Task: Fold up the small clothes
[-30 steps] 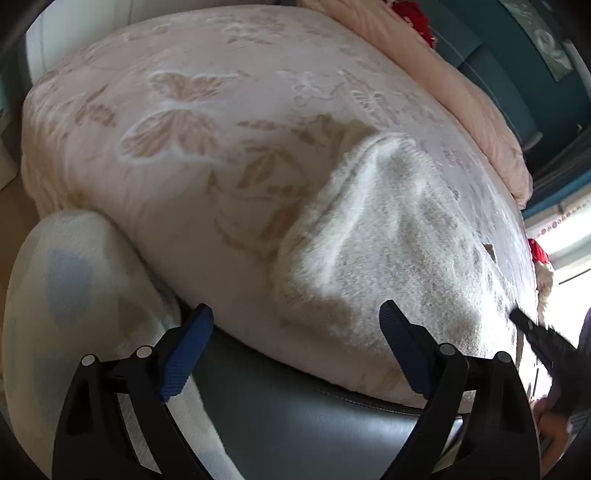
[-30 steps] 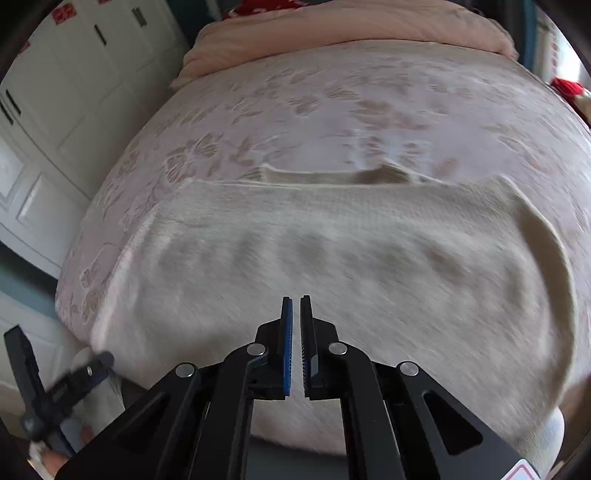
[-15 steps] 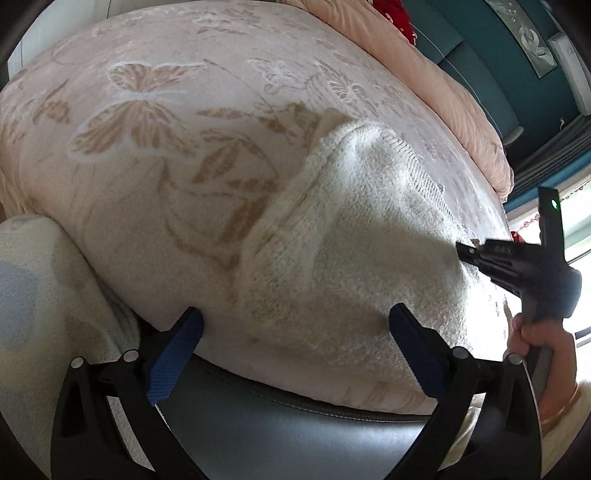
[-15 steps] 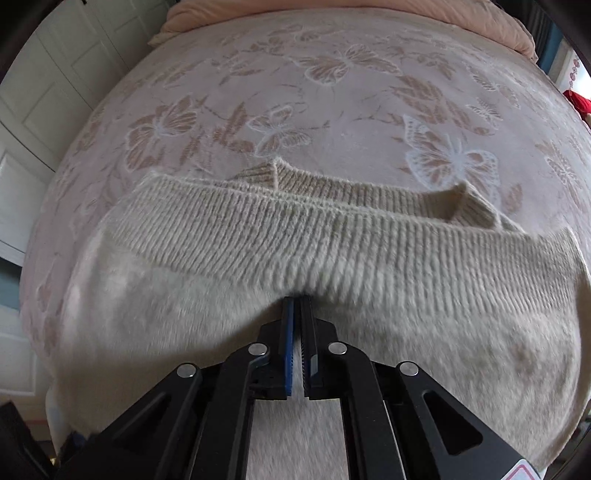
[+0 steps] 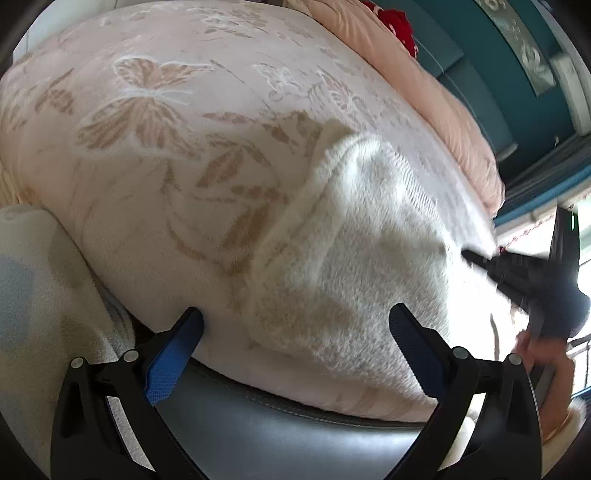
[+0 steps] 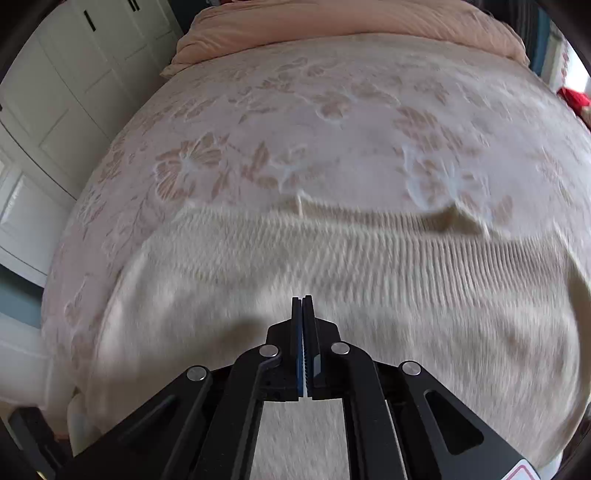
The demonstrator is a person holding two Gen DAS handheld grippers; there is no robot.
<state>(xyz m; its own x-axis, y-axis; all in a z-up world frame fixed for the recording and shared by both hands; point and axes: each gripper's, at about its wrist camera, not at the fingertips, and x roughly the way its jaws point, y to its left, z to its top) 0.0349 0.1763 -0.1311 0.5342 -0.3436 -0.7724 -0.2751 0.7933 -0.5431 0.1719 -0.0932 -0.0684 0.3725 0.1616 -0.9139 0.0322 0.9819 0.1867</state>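
A cream knitted sweater [image 5: 354,258] lies on the bed's pink butterfly-patterned cover [image 5: 166,147]; in the right wrist view the sweater [image 6: 369,295] spreads wide with its ribbed edge at the far side. My left gripper [image 5: 295,332] is open and empty near the bed's front edge, with the sweater's near corner between its fingers. My right gripper [image 6: 303,306] is shut with nothing between its jaws, just above the sweater's middle. It also shows in the left wrist view [image 5: 517,273], at the sweater's right side.
A pale blanket [image 5: 33,295] lies at the left by the grey bed frame [image 5: 277,435]. A peach duvet [image 6: 351,26] is bunched at the far end. White wardrobe doors [image 6: 55,92] stand left of the bed, a teal wall [image 5: 498,74] at the right.
My right gripper has pulled back from the ribbed edge towards the sweater's middle, staying shut. My left gripper has kept its place, open. The sweater lies flatter.
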